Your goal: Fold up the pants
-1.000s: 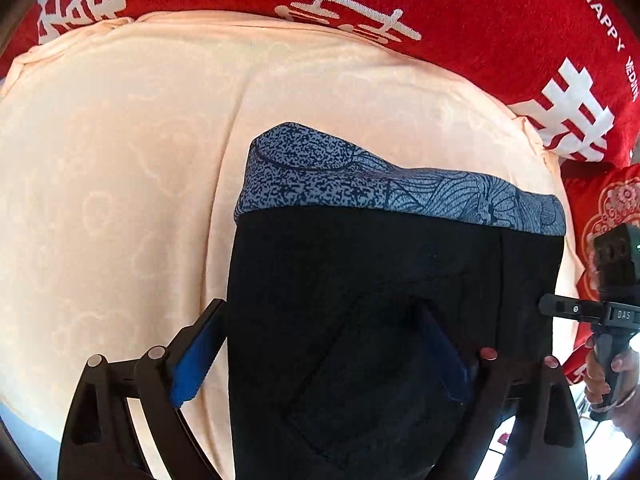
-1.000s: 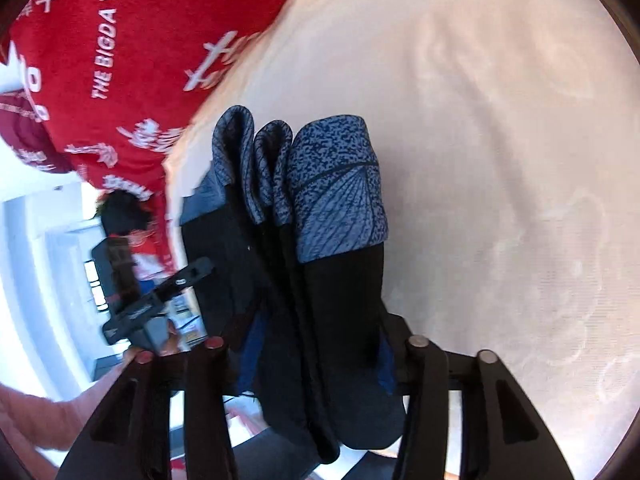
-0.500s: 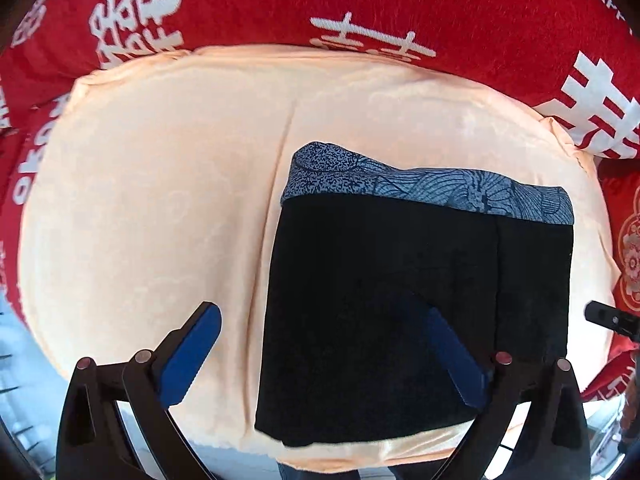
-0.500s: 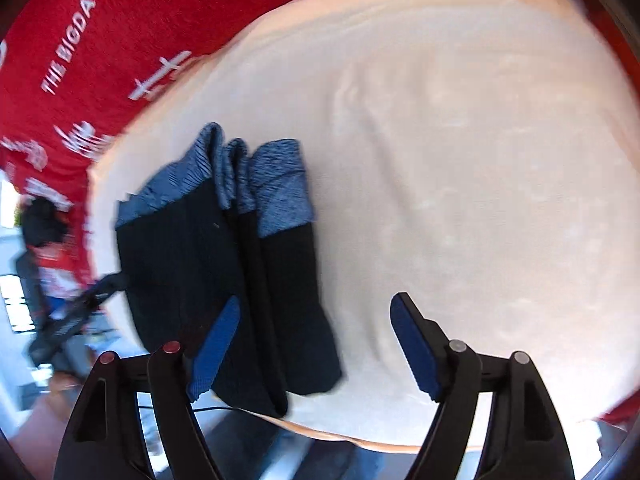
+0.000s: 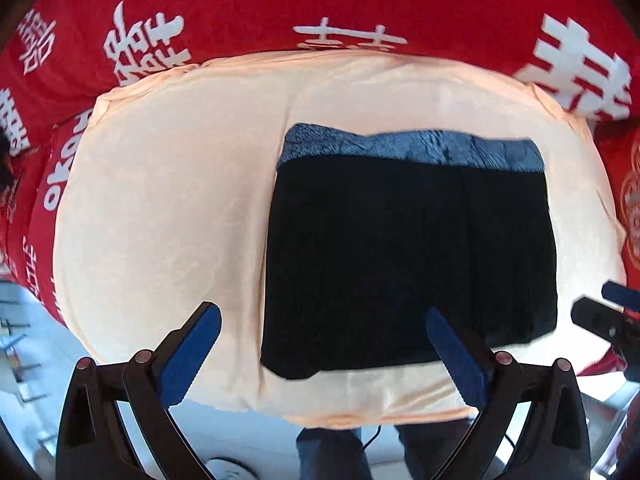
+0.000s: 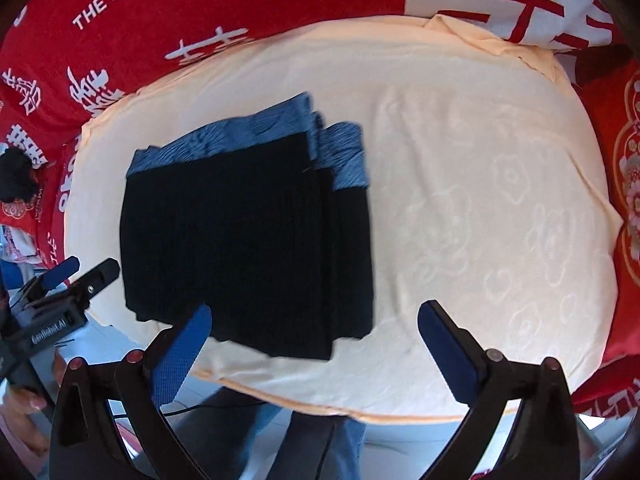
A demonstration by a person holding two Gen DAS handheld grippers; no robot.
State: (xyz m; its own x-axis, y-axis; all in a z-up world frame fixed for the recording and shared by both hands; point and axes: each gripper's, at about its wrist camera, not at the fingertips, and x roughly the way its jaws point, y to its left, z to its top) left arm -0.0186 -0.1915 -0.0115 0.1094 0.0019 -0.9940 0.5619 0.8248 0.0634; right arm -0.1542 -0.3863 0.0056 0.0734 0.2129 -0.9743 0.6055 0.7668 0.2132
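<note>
The black pants [image 5: 408, 248] lie folded into a flat rectangle on a peach cloth surface [image 5: 160, 200], their blue patterned waistband along the far edge. My left gripper [image 5: 320, 316] hangs open above the pants' near edge, holding nothing. In the right wrist view the pants [image 6: 248, 240] show stacked folded layers at their right side. My right gripper [image 6: 316, 310] is above their near right corner. Its jaws are opening, with nothing between them and clear of the cloth.
Red fabric with white characters [image 5: 280, 0] surrounds the peach surface [image 6: 480, 200] on the far and side edges. The person's jeans-clad legs [image 6: 320, 440] stand at the near edge. A dark object [image 6: 16, 172] lies at the far left on the red fabric.
Both grippers have let go of the pants and risen. The right one went from gripping the folded layers to wide apart. The pants now lie flat and look smaller in both views.
</note>
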